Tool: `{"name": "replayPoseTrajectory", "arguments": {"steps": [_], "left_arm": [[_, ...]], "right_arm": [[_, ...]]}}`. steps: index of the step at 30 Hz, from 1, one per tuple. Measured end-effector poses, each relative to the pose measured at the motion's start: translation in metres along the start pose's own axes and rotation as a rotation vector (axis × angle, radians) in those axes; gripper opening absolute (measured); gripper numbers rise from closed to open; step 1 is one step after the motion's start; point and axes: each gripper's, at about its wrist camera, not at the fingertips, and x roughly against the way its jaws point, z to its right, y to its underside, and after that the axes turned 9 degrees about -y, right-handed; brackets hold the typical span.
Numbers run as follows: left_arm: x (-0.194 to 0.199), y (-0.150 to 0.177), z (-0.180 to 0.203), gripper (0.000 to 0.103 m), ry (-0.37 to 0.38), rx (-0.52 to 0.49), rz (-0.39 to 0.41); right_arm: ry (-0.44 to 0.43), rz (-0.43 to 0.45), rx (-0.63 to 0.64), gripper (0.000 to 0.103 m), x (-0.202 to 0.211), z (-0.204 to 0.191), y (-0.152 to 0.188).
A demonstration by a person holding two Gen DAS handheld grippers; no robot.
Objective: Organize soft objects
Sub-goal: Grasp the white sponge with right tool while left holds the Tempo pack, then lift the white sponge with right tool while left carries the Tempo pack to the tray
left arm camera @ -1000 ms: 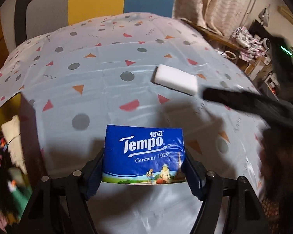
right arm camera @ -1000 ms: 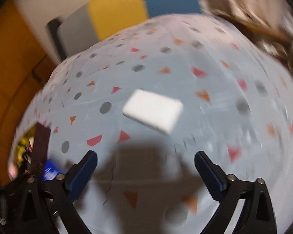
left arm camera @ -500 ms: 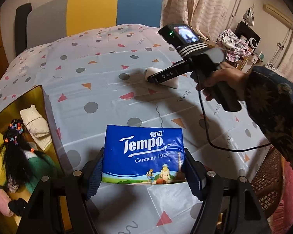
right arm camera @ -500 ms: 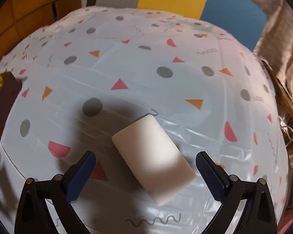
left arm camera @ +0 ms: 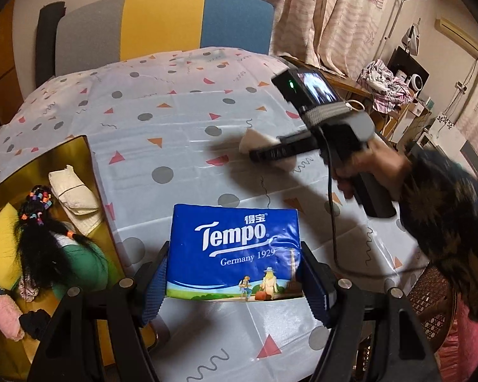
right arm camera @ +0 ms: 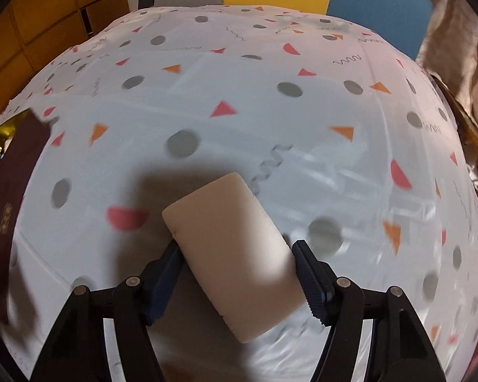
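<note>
- Fingers of the left gripper [left arm camera: 235, 281] stand partly open, clamped on a blue tissue pack [left arm camera: 234, 251] raised above the worktop [left arm camera: 181, 133].
- Right gripper [right arm camera: 237, 281]: fingers have just been closing around a white sponge [right arm camera: 229, 248] lying on the worktop; both pads touch its sides.

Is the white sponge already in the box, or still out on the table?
Out. The white sponge lies on the tablecloth between the right gripper pads, which have just been closing; the box stands apart.
</note>
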Motion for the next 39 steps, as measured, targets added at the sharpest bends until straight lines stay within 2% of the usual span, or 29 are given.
{"name": "replayPoseTrajectory", "arguments": {"steps": [7, 10, 15, 18, 25, 27, 31, 34, 36, 39], "left_arm": [[0.018, 0.008, -0.006, 0.074, -0.042, 0.021, 0.026], [0.025, 0.011, -0.012, 0.074, -0.066, 0.031, 0.036], [0.038, 0.018, -0.021, 0.074, -0.09, 0.054, 0.054], [0.043, 0.021, -0.026, 0.074, -0.101, 0.062, 0.058], [0.052, 0.03, -0.036, 0.074, -0.118, 0.081, 0.063], [0.054, 0.031, -0.039, 0.074, -0.121, 0.088, 0.063], [0.058, 0.033, -0.043, 0.074, -0.134, 0.096, 0.068], [0.06, 0.036, -0.047, 0.074, -0.148, 0.101, 0.071], [0.061, 0.038, -0.05, 0.074, -0.158, 0.108, 0.07], [0.063, 0.042, -0.055, 0.074, -0.174, 0.115, 0.071]], "right_arm": [[-0.017, 0.005, -0.029, 0.073, 0.012, -0.045, 0.044], [0.019, 0.029, -0.003, 0.076, 0.013, -0.061, 0.06], [-0.002, 0.089, -0.03, 0.08, 0.014, -0.058, 0.071], [-0.016, 0.107, -0.059, 0.089, 0.009, -0.052, 0.074], [-0.003, 0.143, -0.056, 0.09, 0.007, -0.052, 0.075], [0.01, 0.154, -0.046, 0.095, 0.006, -0.052, 0.076], [0.013, 0.153, -0.044, 0.094, 0.005, -0.052, 0.074], [0.004, 0.165, -0.032, 0.079, 0.008, -0.055, 0.075], [-0.007, 0.173, -0.016, 0.057, 0.011, -0.059, 0.074], [-0.008, 0.181, 0.005, 0.042, 0.012, -0.066, 0.075]]}}
